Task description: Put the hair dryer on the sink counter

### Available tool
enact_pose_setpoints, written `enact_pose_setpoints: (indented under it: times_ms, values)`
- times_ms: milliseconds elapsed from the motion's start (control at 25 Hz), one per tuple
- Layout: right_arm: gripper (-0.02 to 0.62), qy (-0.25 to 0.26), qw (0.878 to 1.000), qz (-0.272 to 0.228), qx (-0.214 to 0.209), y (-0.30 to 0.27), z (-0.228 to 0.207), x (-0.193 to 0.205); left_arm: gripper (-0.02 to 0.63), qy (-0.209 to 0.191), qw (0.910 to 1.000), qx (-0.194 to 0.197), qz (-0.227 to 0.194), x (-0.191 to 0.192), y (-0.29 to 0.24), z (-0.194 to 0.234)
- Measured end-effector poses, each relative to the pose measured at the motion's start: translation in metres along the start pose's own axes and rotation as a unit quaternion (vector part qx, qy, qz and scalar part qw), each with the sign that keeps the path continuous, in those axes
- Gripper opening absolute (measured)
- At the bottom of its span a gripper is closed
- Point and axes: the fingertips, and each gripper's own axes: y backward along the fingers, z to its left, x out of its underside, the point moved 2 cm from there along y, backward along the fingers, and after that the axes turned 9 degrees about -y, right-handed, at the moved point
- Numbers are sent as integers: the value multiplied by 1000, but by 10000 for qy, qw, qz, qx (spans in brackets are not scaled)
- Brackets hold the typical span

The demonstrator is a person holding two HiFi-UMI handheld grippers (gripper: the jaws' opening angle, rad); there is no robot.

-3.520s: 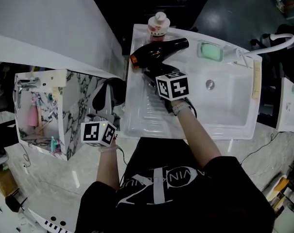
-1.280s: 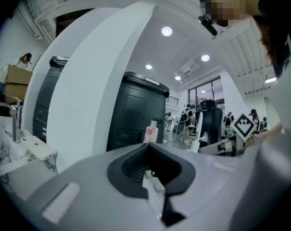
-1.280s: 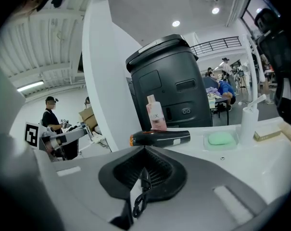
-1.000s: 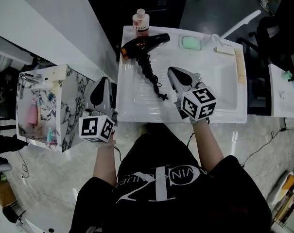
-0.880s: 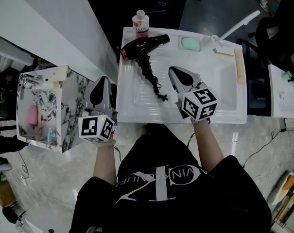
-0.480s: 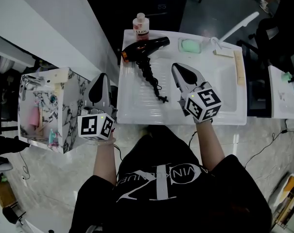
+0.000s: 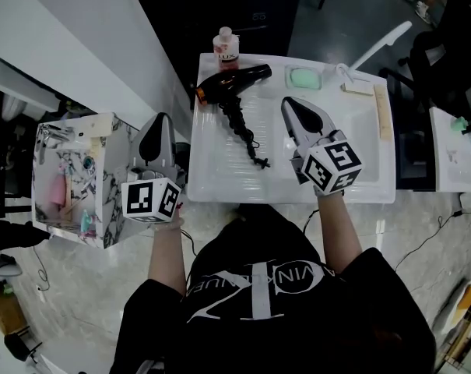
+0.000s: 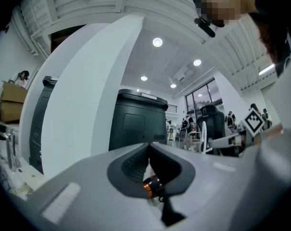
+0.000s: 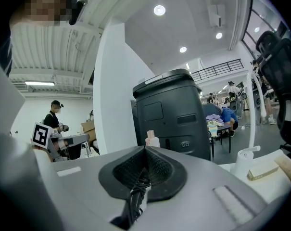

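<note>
**A:** ok so where's the dryer point(image 7: 233, 83) at?

**B:** Lying on its side on the counter point(image 7: 219, 184), far-left corner of the ribbed draining part. The nozzle points right and the orange-ringed back end points left. Its cord point(image 7: 244, 128) curls off the handle and trails toward the near edge, with the plug end lying loose on the ribs.

**A:** anything holding it?

**B:** Nope, nothing's touching it. The right gripper point(image 7: 290, 103) hangs over the counter just right of the cord, about where the ribs meet the basin point(image 7: 358, 135), pointing to the far side. Its jaws are pressed together with nothing pinched. In its own view you can see a bit of dark cord low down past the closed tips, but the pads aren't on it.

**A:** and the left one?

**B:** The left gripper point(image 7: 159, 119) is off the counter completely, hanging left of it between the counter edge and a marbled box point(image 7: 103, 142) full of toiletries. Its jaws are together too, with nothing in them.

**A:** what else is up there?

**B:** A bottle point(image 7: 226, 47) stands at the far edge, just behind the dryer. There's green soap point(image 7: 304, 77) at the far side to the dryer's right, and a white faucet point(image 7: 381, 45) sticks out past the far-right corner.
</note>
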Motion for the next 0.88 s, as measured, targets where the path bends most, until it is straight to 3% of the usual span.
enact_pose_setpoints:
  times_ms: [880]
  values:
    - [3, 26, 9997, -79, -217, -6, 4, -8, 0, 36, 9999, -117, -5, 0, -1, 9]
